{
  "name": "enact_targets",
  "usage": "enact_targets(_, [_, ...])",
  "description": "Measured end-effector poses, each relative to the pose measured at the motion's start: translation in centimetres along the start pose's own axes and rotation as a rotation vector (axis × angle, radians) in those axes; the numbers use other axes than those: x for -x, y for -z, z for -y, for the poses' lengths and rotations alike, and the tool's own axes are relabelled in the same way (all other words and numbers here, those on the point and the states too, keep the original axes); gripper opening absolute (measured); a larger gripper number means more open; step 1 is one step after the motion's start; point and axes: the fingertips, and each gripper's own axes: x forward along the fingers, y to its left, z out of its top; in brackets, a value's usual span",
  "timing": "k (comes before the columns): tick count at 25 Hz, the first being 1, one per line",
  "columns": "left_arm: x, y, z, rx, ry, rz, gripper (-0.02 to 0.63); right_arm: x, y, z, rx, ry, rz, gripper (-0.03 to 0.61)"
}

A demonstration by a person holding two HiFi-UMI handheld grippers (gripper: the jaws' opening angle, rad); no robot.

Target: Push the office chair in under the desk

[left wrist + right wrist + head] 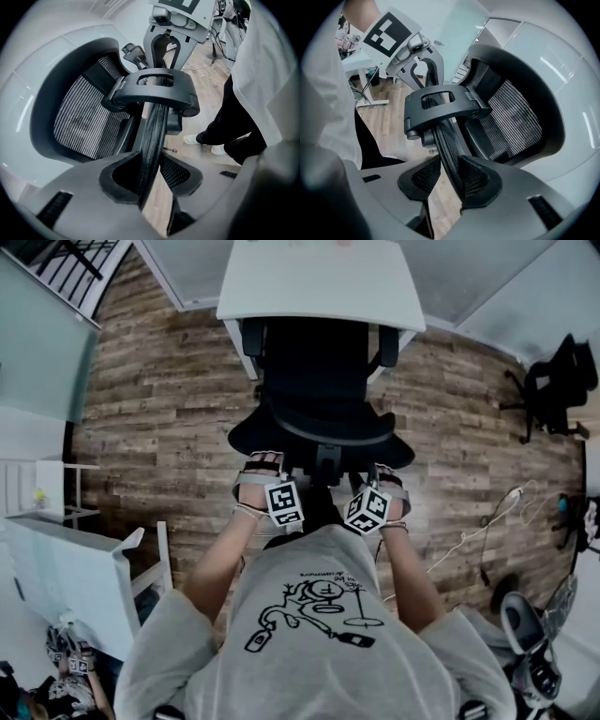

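The black mesh office chair [314,381] stands in front of me, its seat partly under the white desk [319,282]. Both grippers hold the top rim of its backrest from behind. My left gripper [265,468] is shut on the rim [152,136], which runs straight up between its pads [117,180]. Just to its right, my right gripper [386,480] is shut on the same rim [447,150], which is squeezed between its mesh-faced pads [480,180]. The black back-support bracket [154,91] sits just beyond the jaws in both gripper views.
A second black chair [553,385] stands at the far right. A white cabinet [66,568] is at my left, with a white cable [478,531] and shoes [525,634] on the wood floor to my right. My own legs [229,131] are close behind the chair.
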Motion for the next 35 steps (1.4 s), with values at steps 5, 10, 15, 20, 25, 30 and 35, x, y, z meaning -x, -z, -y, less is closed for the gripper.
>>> enact_targets(5, [-2.0, -0.2, -2.6, 0.003, 0.001, -0.005, 0.133, -1.8, -0.4, 2.8, 0.001, 0.003, 0.006, 0.149])
enact_targets(10, [-3.8, -0.6, -5.0, 0.007, 0.0, -0.008, 0.133, -3.4, -0.5, 5.5, 0.002, 0.0, 0.007, 0.149])
enact_targets(15, [-5.5, -1.1, -7.5, 0.007, 0.002, -0.01, 0.133, -5.0, -0.9, 8.3, 0.004, -0.013, 0.006, 0.149])
enact_targets(20, [-6.8, -1.6, -9.1, 0.019, 0.004, -0.016, 0.132, -6.2, -0.8, 10.6, 0.01, -0.014, 0.006, 0.15])
enact_targets(25, [-8.0, -1.8, -11.0, 0.027, 0.003, -0.026, 0.13, -7.5, -1.1, 12.9, 0.013, -0.024, 0.012, 0.153])
enact_targets(30, [-9.3, -1.6, -13.0, 0.043, 0.004, -0.038, 0.13, -9.0, -1.8, 15.1, 0.009, -0.031, 0.019, 0.155])
enact_targets(35, [-10.6, -1.7, -14.8, 0.068, 0.011, -0.054, 0.13, -10.5, -2.2, 17.3, 0.019, -0.04, 0.025, 0.158])
